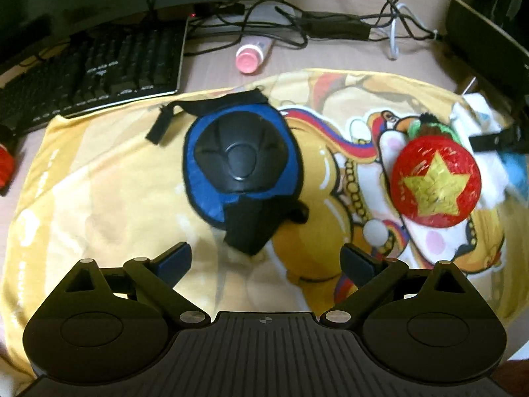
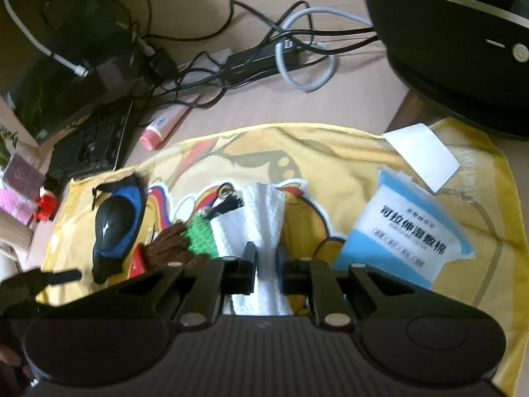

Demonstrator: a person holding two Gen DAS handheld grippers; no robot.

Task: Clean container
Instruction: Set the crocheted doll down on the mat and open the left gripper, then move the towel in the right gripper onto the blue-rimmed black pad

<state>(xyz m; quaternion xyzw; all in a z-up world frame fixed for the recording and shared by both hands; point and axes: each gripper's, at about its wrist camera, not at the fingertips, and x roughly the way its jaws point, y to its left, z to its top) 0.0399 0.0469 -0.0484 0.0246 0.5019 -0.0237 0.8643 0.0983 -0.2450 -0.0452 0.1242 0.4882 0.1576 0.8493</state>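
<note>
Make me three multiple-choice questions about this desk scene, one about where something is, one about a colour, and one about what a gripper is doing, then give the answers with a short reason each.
1. Where does the blue and black knee pad lie?
A. On the yellow cartoon towel
B. On the keyboard
C. Between the left gripper's fingers

2. What colour is the star on the red round container?
A. White
B. Yellow
C. Blue

3. What is the right gripper doing?
A. Open, holding nothing
B. Shut on the pink tube
C. Shut on the white paper towel

Answers: A, the pad rests on the towel ahead of the open left gripper. B, the star is yellow. C, both fingers pinch the white paper.
</note>
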